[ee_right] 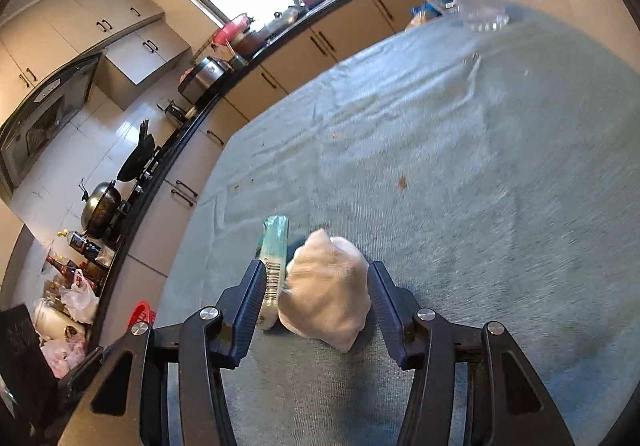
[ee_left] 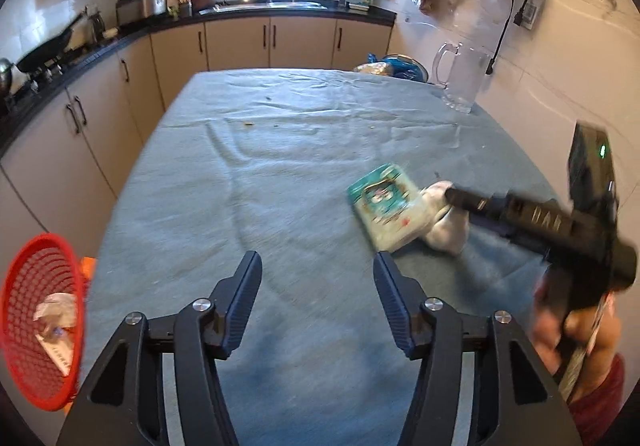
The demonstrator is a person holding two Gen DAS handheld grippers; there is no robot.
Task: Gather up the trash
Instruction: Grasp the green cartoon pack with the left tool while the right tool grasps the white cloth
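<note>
The right gripper [ee_right: 316, 282] has its jaws about half open, and two things lie between them on the blue-grey tablecloth [ee_right: 460, 174]: a crumpled white wad [ee_right: 326, 294] and a flat teal packet [ee_right: 274, 254] that stands on its edge. The packet lies against the inner face of the left finger [ee_right: 250, 298]. The wad sits just beside the right finger, and I cannot tell if it touches it. Neither thing is squeezed.

The left gripper [ee_left: 318, 278] is also about half open, and it holds nothing; only bare cloth is between its fingers. Ahead of it and to its right are the same packet [ee_left: 386, 206], the wad [ee_left: 444, 222] and the other gripper's tip.

Only the left wrist view shows the printed face of the packet, the person's hand [ee_left: 568, 330] on the right tool, and the inside of the red mesh basket [ee_left: 24, 326] low on its left, with pale paper scraps [ee_left: 56, 314] in it. The right wrist view shows only a small red corner of that basket. Both views show a clear glass jug [ee_left: 460, 78] far ahead at the table's far edge.
</note>
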